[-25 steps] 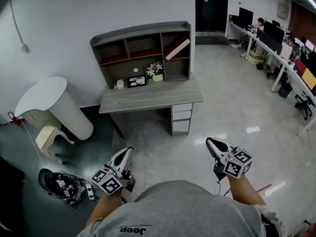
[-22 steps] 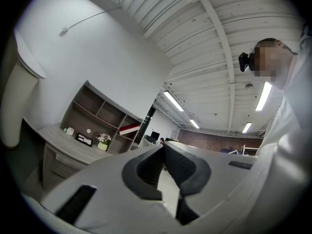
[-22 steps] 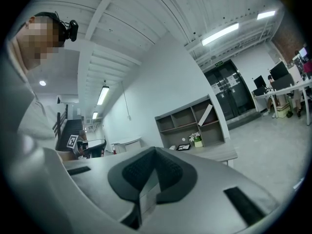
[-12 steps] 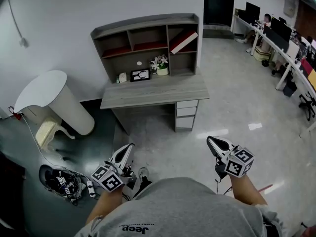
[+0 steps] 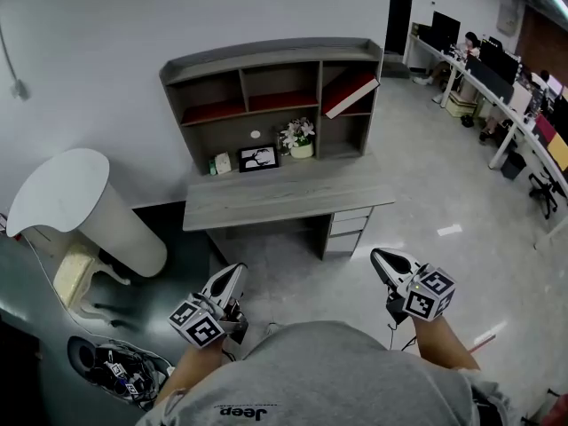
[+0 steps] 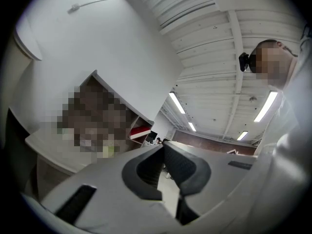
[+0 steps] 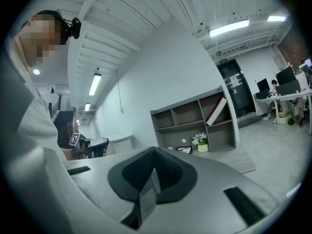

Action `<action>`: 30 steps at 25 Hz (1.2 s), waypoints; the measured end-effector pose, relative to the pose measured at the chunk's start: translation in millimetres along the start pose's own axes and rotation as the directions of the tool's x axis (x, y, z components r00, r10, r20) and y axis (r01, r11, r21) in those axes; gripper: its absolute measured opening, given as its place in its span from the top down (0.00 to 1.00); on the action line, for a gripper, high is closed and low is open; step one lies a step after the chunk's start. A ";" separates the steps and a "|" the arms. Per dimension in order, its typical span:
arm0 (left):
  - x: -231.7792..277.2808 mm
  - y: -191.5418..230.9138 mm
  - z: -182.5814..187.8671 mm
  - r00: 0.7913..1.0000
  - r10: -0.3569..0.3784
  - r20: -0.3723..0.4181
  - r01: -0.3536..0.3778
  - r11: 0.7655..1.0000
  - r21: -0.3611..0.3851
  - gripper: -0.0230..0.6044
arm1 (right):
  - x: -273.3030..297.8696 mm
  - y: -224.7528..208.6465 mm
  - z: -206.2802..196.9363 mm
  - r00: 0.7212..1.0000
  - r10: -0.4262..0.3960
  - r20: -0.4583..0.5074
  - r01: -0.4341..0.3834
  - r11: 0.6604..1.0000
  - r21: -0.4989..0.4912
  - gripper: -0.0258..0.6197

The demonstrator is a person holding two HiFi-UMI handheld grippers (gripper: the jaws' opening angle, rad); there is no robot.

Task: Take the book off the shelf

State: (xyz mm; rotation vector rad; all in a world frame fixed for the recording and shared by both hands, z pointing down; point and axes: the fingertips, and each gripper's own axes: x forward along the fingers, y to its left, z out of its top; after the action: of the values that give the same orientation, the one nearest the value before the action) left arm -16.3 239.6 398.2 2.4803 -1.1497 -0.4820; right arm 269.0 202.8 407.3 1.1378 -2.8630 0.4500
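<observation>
A red-and-white book (image 5: 349, 93) leans slanted in the upper right compartment of the grey shelf unit (image 5: 266, 60), which stands on a desk. The right gripper view also shows the book (image 7: 215, 111), and the left gripper view shows its red edge (image 6: 140, 130). Both grippers are held low in front of the person's body, far short of the desk. My left gripper (image 5: 232, 273) is shut with nothing in it, its tips meeting (image 6: 163, 145). My right gripper (image 5: 380, 256) is likewise shut and empty (image 7: 155, 150).
The grey desk (image 5: 284, 193) has drawers (image 5: 349, 227) at its right. A photo frame (image 5: 256, 158) and a flower pot (image 5: 300, 140) sit under the shelf. A white round-topped stand (image 5: 75, 207) and floor cables (image 5: 115, 371) lie left. Office desks with people (image 5: 497, 69) line the right.
The desk and shelf have come closer and look larger in the head view. Both grippers keep their places in front of the body, still shut.
</observation>
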 end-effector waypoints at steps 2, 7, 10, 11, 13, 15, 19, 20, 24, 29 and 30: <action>5.3 31.9 21.1 1.000 -0.017 -0.006 0.017 1.000 0.006 0.92 | 36.9 3.1 10.5 1.000 -0.005 0.005 0.005 1.000 -0.012 0.96; 15.4 97.4 64.7 0.998 -0.056 -0.016 0.057 0.998 0.015 0.92 | 118.7 7.5 32.7 1.000 -0.022 0.008 0.022 0.999 -0.030 0.96; 18.2 123.4 83.4 0.996 -0.084 -0.025 0.085 0.996 0.039 0.92 | 156.5 9.0 46.1 0.999 -0.029 0.014 0.030 0.999 -0.042 0.96; 19.4 131.3 88.1 0.995 -0.091 -0.027 0.092 0.995 0.046 0.92 | 167.1 8.0 49.8 0.999 -0.035 0.018 0.035 0.998 -0.042 0.96; 22.5 147.6 96.4 0.994 -0.102 -0.031 0.103 0.993 0.052 0.92 | 186.4 4.7 55.8 0.999 -0.048 0.022 0.049 0.998 -0.041 0.96; 25.5 163.0 104.1 0.993 -0.108 -0.035 0.110 0.993 0.047 0.92 | 202.2 0.6 59.5 0.998 -0.063 0.024 0.063 0.997 -0.036 0.96; 30.9 188.0 113.8 0.992 -0.115 -0.043 0.117 0.992 0.041 0.92 | 223.4 -7.2 61.7 0.996 -0.084 0.013 0.085 0.996 -0.037 0.95; 33.3 193.3 115.1 0.992 -0.114 -0.044 0.116 0.992 0.039 0.92 | 227.4 -10.5 61.3 0.996 -0.088 0.008 0.089 0.995 -0.037 0.95; 43.9 211.7 115.4 0.993 -0.108 -0.044 0.109 0.994 0.028 0.92 | 243.6 -28.4 60.1 0.995 -0.100 0.001 0.100 0.995 -0.025 0.95; 63.4 226.9 113.6 0.996 -0.082 -0.047 0.083 0.996 0.027 0.92 | 264.6 -56.3 66.8 0.997 -0.077 0.005 0.077 0.997 -0.023 0.95; 68.6 230.0 113.4 0.996 -0.073 -0.044 0.074 0.997 0.029 0.92 | 269.3 -64.9 68.6 0.997 -0.070 0.008 0.071 0.997 -0.024 0.95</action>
State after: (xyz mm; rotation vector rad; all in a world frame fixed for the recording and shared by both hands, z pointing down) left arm -175.6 27.3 394.0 2.5542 -1.0603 -0.4314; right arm 121.1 -40.8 393.5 1.2345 -2.8158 0.4080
